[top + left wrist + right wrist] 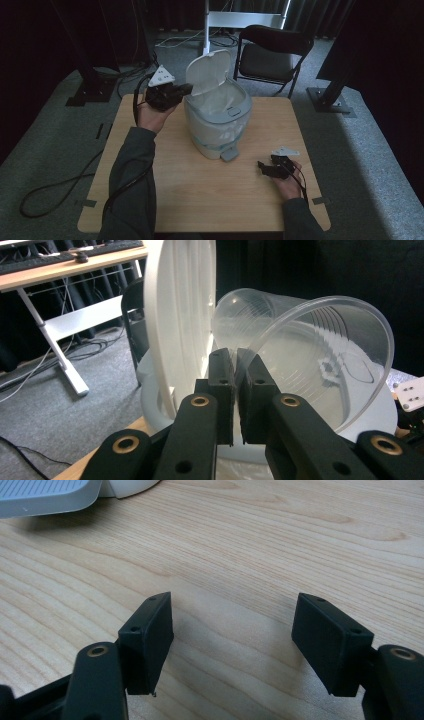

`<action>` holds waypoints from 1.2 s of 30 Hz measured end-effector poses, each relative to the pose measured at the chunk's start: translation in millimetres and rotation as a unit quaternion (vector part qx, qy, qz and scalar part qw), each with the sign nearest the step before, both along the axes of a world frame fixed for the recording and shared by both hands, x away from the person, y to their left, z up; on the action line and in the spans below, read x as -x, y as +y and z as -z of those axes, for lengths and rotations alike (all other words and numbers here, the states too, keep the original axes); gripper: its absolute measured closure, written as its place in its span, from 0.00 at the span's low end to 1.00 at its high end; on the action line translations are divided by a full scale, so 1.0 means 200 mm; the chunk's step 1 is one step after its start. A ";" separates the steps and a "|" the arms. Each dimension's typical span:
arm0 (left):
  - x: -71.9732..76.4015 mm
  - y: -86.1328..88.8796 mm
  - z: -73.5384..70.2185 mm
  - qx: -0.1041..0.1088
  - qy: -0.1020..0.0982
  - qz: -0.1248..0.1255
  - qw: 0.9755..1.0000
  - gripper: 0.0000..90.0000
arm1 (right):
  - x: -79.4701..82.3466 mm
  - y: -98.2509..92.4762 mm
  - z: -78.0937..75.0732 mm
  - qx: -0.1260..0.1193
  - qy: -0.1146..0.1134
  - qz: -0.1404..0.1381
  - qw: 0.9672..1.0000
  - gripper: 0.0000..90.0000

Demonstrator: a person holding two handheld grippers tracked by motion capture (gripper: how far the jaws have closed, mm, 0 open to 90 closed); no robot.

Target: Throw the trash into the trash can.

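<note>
The left hand-held gripper (234,371), jaws pinched shut on the rim of a clear plastic cup (320,360), holds it lying sideways beside the raised lid (180,315), seemingly just over the open bin (218,120), while the right hand-held gripper (232,630) rests part-open and empty on the worktop (240,545).

Grey carpet floor (55,150), black folding chair (272,55), dark curtains (60,30), wood table (200,200)

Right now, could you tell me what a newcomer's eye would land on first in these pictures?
First, the white pedal bin in the middle of the wooden table, its lid standing open. Next, the clear plastic cup that the left tool pinches by the rim, held beside the lid above the bin's mouth. The right tool rests open and empty on the table's right side.
</note>
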State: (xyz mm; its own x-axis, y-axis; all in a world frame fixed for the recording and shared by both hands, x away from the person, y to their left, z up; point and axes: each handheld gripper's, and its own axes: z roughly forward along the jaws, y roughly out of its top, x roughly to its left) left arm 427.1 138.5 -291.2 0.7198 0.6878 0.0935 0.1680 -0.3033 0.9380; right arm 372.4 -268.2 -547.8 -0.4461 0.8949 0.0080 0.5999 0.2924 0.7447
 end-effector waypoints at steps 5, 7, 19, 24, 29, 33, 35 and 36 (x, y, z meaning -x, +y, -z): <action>-0.01 -0.02 0.00 0.000 -0.001 0.002 1.000 0.95 | 0.00 0.00 0.00 0.000 0.000 0.000 1.000 0.36; -0.01 -0.03 0.00 -0.001 -0.001 0.001 1.000 0.95 | 0.00 0.00 0.00 0.000 0.000 0.000 1.000 0.36; -0.03 -0.10 0.00 -0.002 -0.002 0.005 1.000 0.95 | 0.00 0.00 0.00 0.000 0.000 0.000 1.000 0.36; -0.04 -0.13 0.00 -0.007 -0.002 0.007 1.000 0.95 | 0.00 0.00 0.00 0.000 0.000 0.000 1.000 0.36; -0.05 -0.15 0.00 -0.002 -0.002 0.006 1.000 0.95 | 0.00 0.00 0.00 0.000 0.000 0.000 1.000 0.36; -0.06 -0.15 -0.01 0.003 -0.003 0.004 1.000 0.95 | 0.00 0.00 0.00 0.001 0.000 0.000 1.000 0.36; -0.06 -0.16 -0.01 0.003 -0.005 0.003 1.000 0.95 | 0.00 0.00 0.00 0.000 0.000 0.000 1.000 0.36; -0.06 -0.16 -0.02 0.003 -0.005 0.003 1.000 0.95 | 0.00 0.00 0.00 0.000 0.000 -0.001 1.000 0.36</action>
